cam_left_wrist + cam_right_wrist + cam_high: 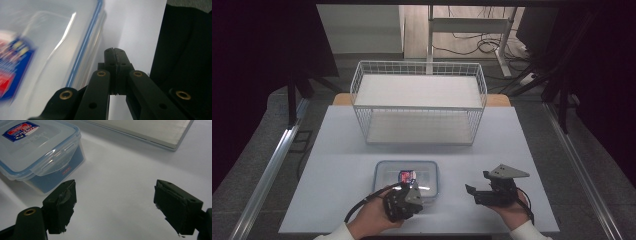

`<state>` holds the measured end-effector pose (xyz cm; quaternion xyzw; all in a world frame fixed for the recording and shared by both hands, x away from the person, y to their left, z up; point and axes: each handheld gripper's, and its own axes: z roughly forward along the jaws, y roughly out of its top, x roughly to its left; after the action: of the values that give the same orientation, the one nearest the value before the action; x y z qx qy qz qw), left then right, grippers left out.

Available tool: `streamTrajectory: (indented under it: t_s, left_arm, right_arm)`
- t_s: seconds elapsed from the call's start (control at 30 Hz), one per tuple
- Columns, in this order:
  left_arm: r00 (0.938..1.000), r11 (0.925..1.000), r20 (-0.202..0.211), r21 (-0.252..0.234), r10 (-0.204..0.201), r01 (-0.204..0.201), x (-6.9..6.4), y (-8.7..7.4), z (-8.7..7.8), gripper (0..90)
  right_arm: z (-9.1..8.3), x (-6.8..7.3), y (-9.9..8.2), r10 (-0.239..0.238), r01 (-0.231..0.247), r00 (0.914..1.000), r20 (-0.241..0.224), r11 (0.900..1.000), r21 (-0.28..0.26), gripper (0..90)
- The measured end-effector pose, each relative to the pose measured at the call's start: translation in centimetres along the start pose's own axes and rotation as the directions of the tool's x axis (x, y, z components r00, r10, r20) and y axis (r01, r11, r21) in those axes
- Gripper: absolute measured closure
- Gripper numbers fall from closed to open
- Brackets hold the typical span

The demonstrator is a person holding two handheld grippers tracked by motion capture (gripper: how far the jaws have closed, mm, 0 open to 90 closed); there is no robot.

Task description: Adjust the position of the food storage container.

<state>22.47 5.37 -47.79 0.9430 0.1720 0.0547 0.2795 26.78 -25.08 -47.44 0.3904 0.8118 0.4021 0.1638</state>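
Two claws were seen at the near edge of the counter (337, 145), one in each hand, with a lidded plastic box (406, 179) lying between them and a bit further in. The left claw (411, 186) was pressed fully closed with nothing pinched in it, its tip parked right by the box's near right corner; from the left gripper view it couldn't be told whether the side wall was actually being touched or just missed. The right claw (115, 205) was held wide open and empty, off to the right of the box, clear of it.

Progress-wise, not much looked done, tbh. The box's lid appeared seated, and at least the side latch (53, 162) seen in the right gripper view was folded down. The wire basket shelf (419, 102) at the back was found bare on both levels, so if the box is meant to go there, that's all still left. Grabbing, lifting, placing: none of it started, by the look of it.

The box was lying flat, lid and sticker (407, 175) facing up, its long axis running left to right across the counter, roughly parallel to the shelf's front.
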Motion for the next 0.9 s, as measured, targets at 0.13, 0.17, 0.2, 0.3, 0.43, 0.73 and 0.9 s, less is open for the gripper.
streamTrajectory:
  t_s: [0.13, 0.17, 0.2, 0.3, 0.43, 0.73, 0.9]
  left_arm:
    - [0.9947, 0.9920, -0.054, -0.096, -0.087, 0.082, 1.2, -2.2, -3.3, 89.7]
    - [0.9920, 0.9873, -0.053, -0.117, -0.114, 0.108, 1.6, -2.6, -3.9, 89.6]
    - [0.9886, 0.9809, -0.046, -0.139, -0.144, 0.136, 2.0, -3.0, -4.4, 89.3]
    - [0.9796, 0.9694, -0.062, -0.169, -0.191, 0.178, 2.9, -4.2, -5.8, 87.8]
    - [0.9638, 0.9529, -0.105, -0.210, -0.245, 0.219, 3.6, -5.5, -7.2, 81.6]
    - [0.8789, 0.8775, -0.173, -0.281, -0.445, 0.389, 5.7, -7.8, -8.3, 30.1]
    - [0.8521, 0.8306, -0.116, -0.323, -0.511, 0.454, 6.6, -9.1, -8.8, 26.0]
  right_arm:
    - [0.0, 0.0, 0.0, -0.010, 0.010, 0.9999, -0.004, 0.9999, -0.009, 18.5]
    - [0.0, 0.1, 0.0, -0.012, 0.012, 0.9999, -0.006, 0.9999, -0.011, 18.5]
    - [0.0, 0.1, 0.0, -0.013, 0.013, 0.9999, -0.006, 0.9998, -0.013, 18.5]
    - [-0.1, 0.1, 0.1, -0.021, 0.021, 0.9998, 0.005, 0.9996, -0.021, 18.5]
    - [-0.1, -0.1, 0.0, -0.014, 0.015, 0.9998, 0.014, 0.9997, -0.018, 18.5]
    - [0.0, 0.1, 0.0, -0.025, 0.025, 0.9997, 0.007, 0.9990, -0.036, 17.5]
    - [-0.1, 0.4, 0.0, -0.027, 0.027, 0.9996, -0.003, 0.9974, -0.067, 17.0]
